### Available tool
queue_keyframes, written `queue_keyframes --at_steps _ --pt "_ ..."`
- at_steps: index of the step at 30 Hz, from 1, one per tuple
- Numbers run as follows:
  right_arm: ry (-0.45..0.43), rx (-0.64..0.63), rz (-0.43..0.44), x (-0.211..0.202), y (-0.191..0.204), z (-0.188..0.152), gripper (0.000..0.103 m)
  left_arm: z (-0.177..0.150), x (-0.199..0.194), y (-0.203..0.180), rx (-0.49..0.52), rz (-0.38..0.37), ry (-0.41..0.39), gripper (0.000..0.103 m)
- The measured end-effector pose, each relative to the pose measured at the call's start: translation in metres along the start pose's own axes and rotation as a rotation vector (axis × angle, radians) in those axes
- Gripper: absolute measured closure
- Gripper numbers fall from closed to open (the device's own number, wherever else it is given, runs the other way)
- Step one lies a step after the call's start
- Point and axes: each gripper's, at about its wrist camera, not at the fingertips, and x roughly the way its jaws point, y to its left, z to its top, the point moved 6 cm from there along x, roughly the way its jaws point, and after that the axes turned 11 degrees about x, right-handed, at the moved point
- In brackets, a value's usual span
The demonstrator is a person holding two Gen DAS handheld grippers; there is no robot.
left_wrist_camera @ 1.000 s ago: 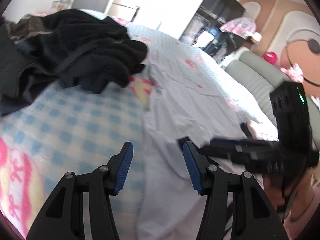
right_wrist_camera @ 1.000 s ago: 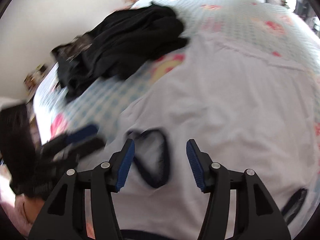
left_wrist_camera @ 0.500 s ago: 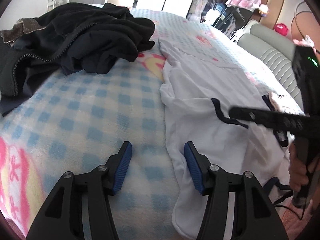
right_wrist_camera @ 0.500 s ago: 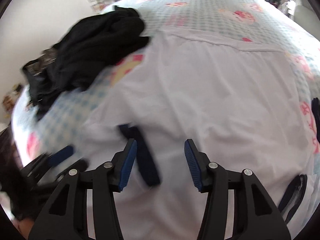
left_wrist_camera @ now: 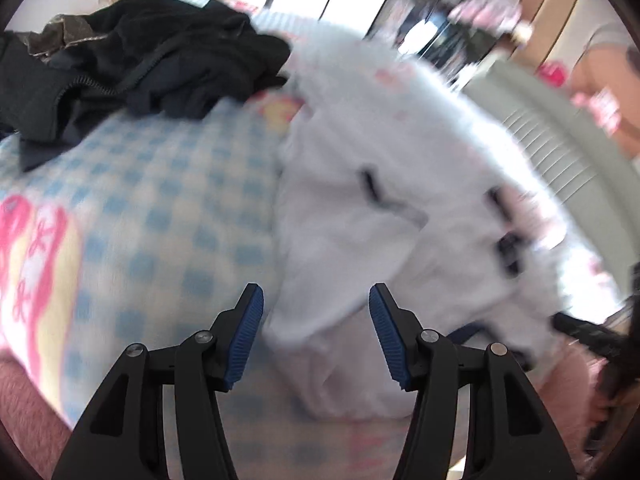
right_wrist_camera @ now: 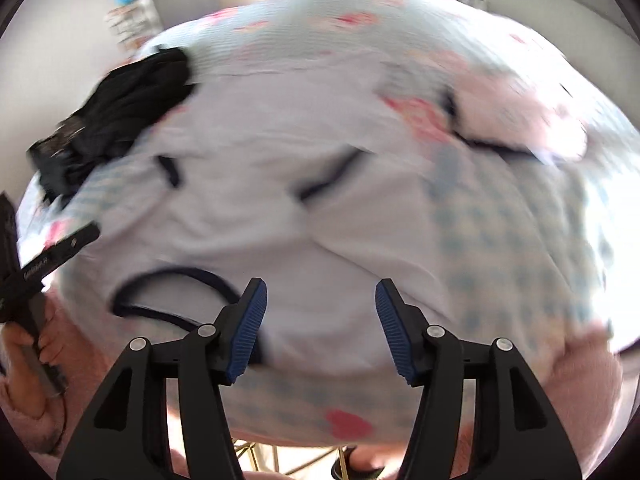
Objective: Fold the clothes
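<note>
Bed (left_wrist_camera: 132, 216) covered with a blue-and-white checked blanket carrying pink prints. White garment (left_wrist_camera: 360, 216) with dark navy trim lay spread across the middle of it, creased and partly bunched at the near edge; both views were blurred.

Left claw (left_wrist_camera: 316, 336) pointed down at the garment's left border, jaws standing apart, blue pads (left_wrist_camera: 244, 336) bare. White cloth lay below and between the jaws, but the pads did not press on it. The left pad sat over checked blanket, the right pad over white fabric.

Right claw (right_wrist_camera: 322, 326) hovered over the garment's (right_wrist_camera: 288, 200) near hem, close to the bed's (right_wrist_camera: 500, 240) front edge. Its jaws had just been opening and stood apart, nothing clamped between the pads (right_wrist_camera: 248, 328); white cloth showed in the gap beneath them. A loop of navy trim (right_wrist_camera: 172, 292) lay just left of the left pad.

Pile of black clothes (left_wrist_camera: 132, 64) sat heaped on the far left part of the bed, well apart from both claws, its edge near the white garment's far corner. In the right wrist view the same dark pile (right_wrist_camera: 120, 120) appeared at upper left.

Left claw's body, gripped by a hand (right_wrist_camera: 28, 348), showed at the left edge of the right wrist view.
</note>
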Motion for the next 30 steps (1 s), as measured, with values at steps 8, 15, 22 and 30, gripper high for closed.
queue_keyframes --at_steps 8,15,22,30 --pt "0.023 0.095 -0.148 0.021 -0.041 -0.01 0.047 -0.018 -0.022 0.017 -0.048 0.167 -0.028 0.047" --pt "0.025 0.138 -0.085 0.014 -0.044 -0.016 0.048 -0.024 -0.03 0.038 -0.181 0.132 -0.053 0.048" --pt "-0.049 0.113 -0.294 0.012 -0.066 -0.021 0.047 -0.031 -0.014 0.023 -0.107 0.145 0.025 0.055" --pt "-0.048 0.171 -0.021 -0.007 -0.056 -0.013 0.047 -0.007 -0.047 0.001 -0.073 -0.009 -0.124 0.054"
